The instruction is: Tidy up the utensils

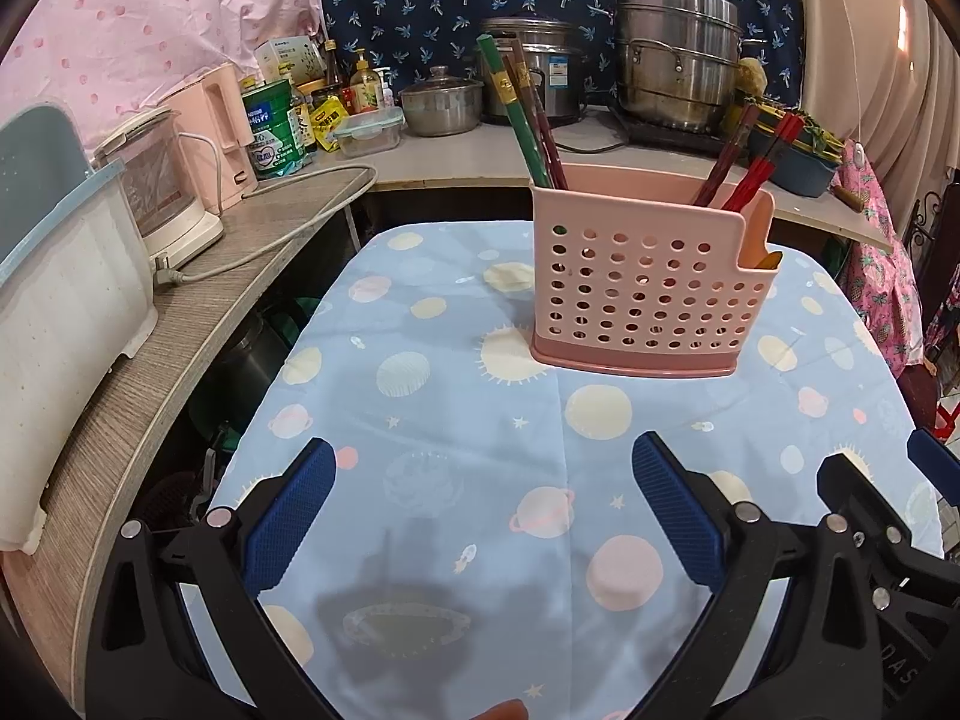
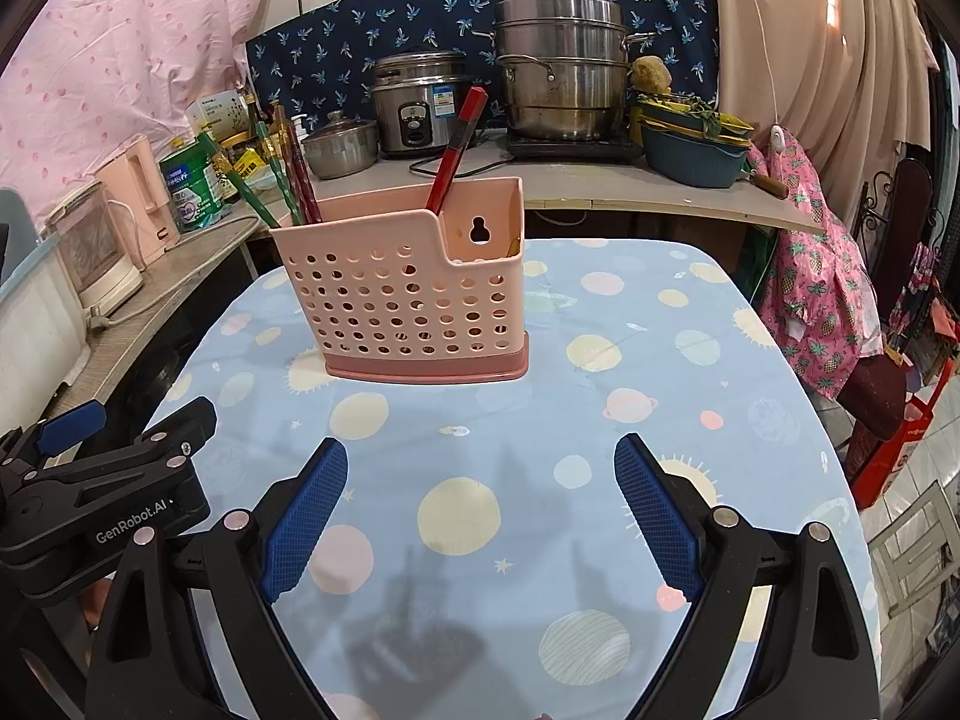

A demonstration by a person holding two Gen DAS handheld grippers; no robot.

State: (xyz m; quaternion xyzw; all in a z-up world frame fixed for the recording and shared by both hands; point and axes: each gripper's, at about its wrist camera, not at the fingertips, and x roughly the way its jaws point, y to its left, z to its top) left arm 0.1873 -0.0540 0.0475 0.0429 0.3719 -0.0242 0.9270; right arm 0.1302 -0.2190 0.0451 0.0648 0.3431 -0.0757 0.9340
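Kitchen clutter rings a counter (image 1: 420,396) draped in a pale blue cloth printed with planets, suns and stars, and we hold both tools low over its near end.

Our left gripper (image 1: 483,516) has its blue-padded fingers (image 1: 288,516) spread wide with only printed cloth between them, gripping nothing. Our right gripper (image 2: 480,510) is the same: fingers (image 2: 306,510) released, far apart, empty. In the left wrist view the right gripper's black frame shows at the right edge; in the right wrist view the left gripper's frame, lettered GenRobot.AI, shows at the left edge, so the two sit side by side.

Ahead of both stands the pink utensil holder (image 1: 648,288), upright on the cloth toward the counter's far end, well apart from either set of fingers. Its front wall is perforated with round holes and steps down at its right end. Green and dark red chopsticks (image 1: 522,114) lean out of the holder's left end, tilted to the left. Red chopsticks (image 1: 756,162) lean out of the holder's right part, tilted to the right. Something tan (image 1: 768,261) shows low behind the stepped-down corner; we cannot tell what it is.

Behind the holder, on a back shelf, sit a rice cooker (image 2: 420,108), a stacked steel steamer pot (image 2: 558,66) and a small lidded pot (image 2: 339,147). Left of the holder stand a green tin (image 1: 273,126) and a pink kettle (image 1: 210,132).
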